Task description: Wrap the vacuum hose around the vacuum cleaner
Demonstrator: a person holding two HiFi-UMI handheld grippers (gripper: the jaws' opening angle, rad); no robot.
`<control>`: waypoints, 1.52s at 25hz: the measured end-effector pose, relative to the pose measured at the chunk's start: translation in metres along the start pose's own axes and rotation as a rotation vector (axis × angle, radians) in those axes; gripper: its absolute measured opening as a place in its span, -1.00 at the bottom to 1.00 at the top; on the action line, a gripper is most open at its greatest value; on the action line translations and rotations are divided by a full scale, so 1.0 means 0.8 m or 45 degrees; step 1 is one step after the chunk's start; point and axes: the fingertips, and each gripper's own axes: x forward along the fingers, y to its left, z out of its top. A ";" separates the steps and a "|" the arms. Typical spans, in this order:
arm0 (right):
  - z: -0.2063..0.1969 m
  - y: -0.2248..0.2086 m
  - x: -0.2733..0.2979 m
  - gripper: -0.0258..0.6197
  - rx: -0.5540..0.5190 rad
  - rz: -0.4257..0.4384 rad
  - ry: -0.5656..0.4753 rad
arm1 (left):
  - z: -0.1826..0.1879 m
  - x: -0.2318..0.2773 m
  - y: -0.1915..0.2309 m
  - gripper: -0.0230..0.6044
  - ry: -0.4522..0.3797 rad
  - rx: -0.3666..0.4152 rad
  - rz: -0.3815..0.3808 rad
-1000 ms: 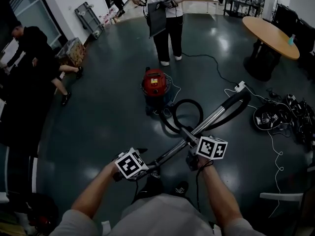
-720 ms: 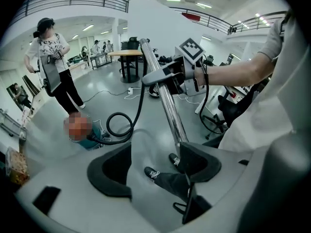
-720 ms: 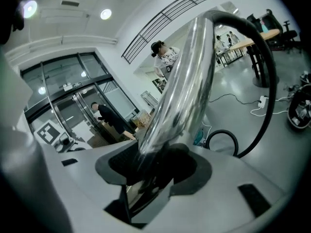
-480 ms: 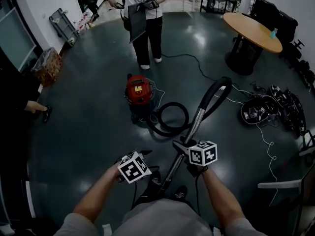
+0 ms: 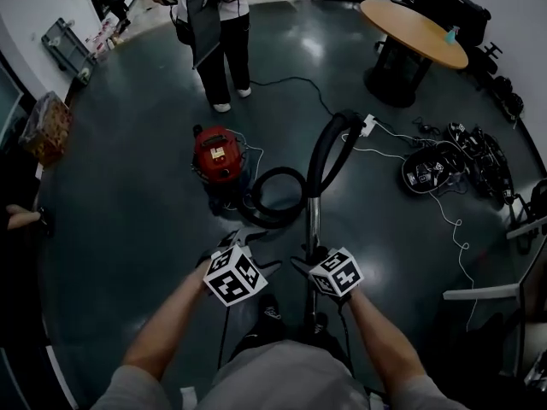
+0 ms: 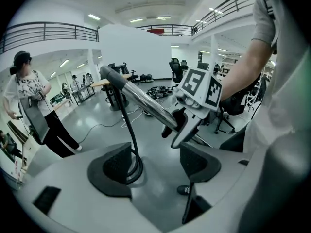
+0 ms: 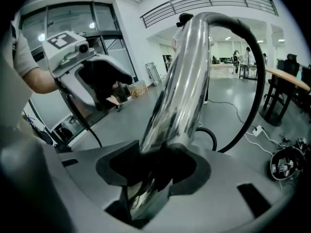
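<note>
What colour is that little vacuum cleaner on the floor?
The vacuum cleaner is red; clearest in the head view.

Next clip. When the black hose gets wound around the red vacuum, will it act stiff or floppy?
Probably floppy but springy: the hose arches off the metal tube and lies in a loose loop on the floor, so coils may spring open. It likely drags lightly, though tugging could roll or tip the small vacuum cleaner.
</note>
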 end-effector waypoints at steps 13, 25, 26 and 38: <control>-0.035 -0.047 -0.019 -0.34 -0.288 0.060 0.234 | 0.132 0.049 0.026 0.08 -0.066 0.377 -0.012; -0.142 -0.152 -0.153 -0.35 -0.705 0.207 0.486 | 0.259 0.166 -0.072 0.08 0.168 0.528 -0.126; -0.149 -0.157 -0.163 -0.35 -0.727 0.222 0.497 | 0.262 0.176 -0.081 0.08 0.206 0.529 -0.152; -0.196 -0.249 -0.251 -0.37 -1.005 0.260 0.737 | 0.302 0.256 -0.133 0.07 0.433 0.570 -0.268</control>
